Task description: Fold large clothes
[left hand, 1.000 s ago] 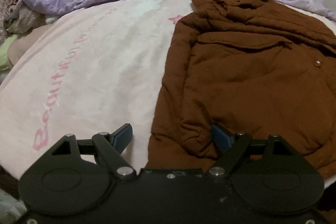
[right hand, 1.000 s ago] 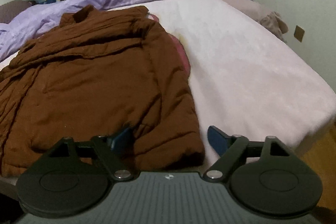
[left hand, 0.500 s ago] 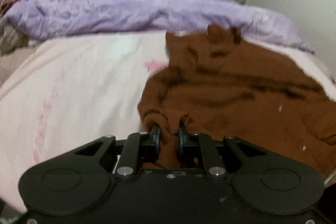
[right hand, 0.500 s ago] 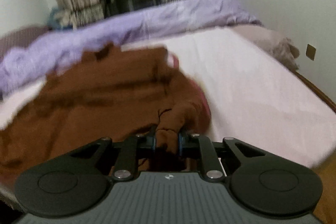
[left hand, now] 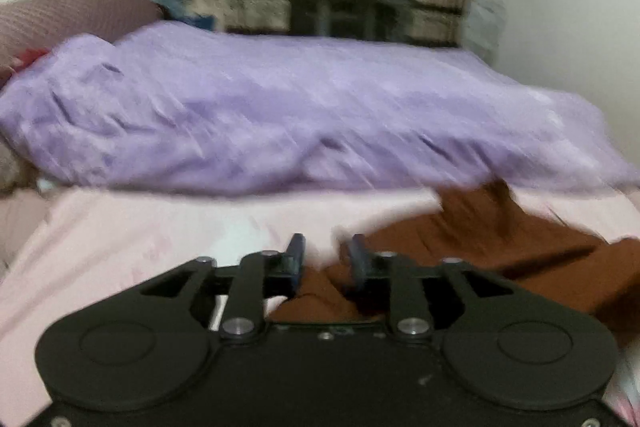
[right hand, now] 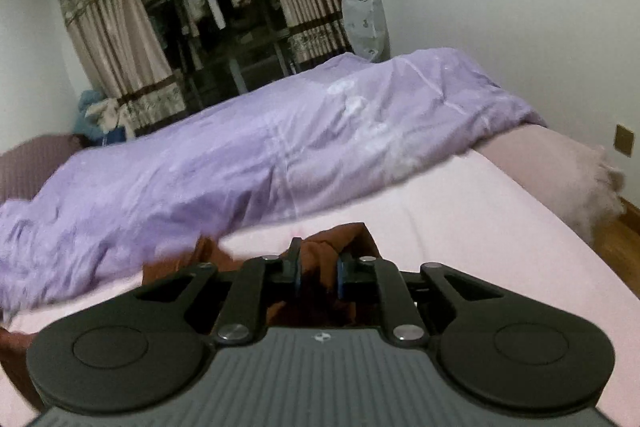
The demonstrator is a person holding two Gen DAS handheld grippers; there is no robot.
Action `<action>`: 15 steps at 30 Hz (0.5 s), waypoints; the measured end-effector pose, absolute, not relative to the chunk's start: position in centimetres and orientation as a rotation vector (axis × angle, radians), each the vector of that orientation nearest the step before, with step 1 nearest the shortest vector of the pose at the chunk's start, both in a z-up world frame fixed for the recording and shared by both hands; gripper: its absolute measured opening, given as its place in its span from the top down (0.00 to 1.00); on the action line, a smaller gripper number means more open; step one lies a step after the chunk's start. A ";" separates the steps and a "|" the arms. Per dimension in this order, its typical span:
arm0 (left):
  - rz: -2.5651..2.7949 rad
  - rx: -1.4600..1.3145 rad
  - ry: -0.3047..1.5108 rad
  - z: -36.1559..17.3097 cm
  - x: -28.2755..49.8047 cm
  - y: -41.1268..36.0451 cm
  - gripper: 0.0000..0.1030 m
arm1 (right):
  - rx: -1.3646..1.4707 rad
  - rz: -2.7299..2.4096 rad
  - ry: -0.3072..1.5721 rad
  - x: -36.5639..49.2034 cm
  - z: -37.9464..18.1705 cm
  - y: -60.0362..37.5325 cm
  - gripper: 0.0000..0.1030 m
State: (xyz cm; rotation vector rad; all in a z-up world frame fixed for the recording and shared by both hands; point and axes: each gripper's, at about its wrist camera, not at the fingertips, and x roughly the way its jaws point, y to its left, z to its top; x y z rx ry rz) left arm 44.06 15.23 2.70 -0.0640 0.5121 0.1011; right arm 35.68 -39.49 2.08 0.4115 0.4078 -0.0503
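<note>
Right tongs (right hand: 318, 269) clamped on brown jacket (right hand: 320, 255) hem; left tongs (left hand: 326, 259) part-open — grip unclear; pink sheet (left hand: 120, 227) bare leftward.

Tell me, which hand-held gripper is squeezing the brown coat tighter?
The right hand-held gripper: its fingers pinch the brown coat. The left hand-held gripper has a gap, with cloth loose between.

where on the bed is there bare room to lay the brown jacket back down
Bare pink sheet lies left of the brown jacket, below the purple duvet. More runs right of the right tool, toward the bed's edge. The far side is crowded by the duvet. The left tool looks slightly parted over cloth.
</note>
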 end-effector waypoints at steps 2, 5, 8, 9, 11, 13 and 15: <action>0.208 -0.059 0.462 3.3 46.5 16.1 0.08 | 0.481 -0.038 0.402 37.8 1.5 -40.7 0.51; 0.143 -0.116 0.471 2.6 47.8 17.2 0.07 | 0.465 -0.150 0.356 38.5 0.3 -41.7 0.24; 0.104 -0.097 0.523 0.4 48.6 17.0 0.07 | 0.384 -0.189 0.392 38.9 -1.7 -41.8 0.23; 0.113 -0.078 0.548 -0.5 48.9 16.8 0.06 | 0.378 -0.178 0.418 39.2 -2.4 -41.8 0.23; 0.117 -0.064 0.618 -2.6 49.5 16.5 0.04 | 0.379 -0.150 0.484 39.7 -4.1 -41.8 0.23; 0.105 -0.079 0.694 -4.8 49.5 16.4 0.04 | 0.380 -0.130 0.550 40.0 -5.7 -41.6 0.23; 0.101 -0.078 0.752 -6.6 49.8 16.3 0.04 | 0.383 -0.087 0.619 40.5 -7.0 -41.4 0.23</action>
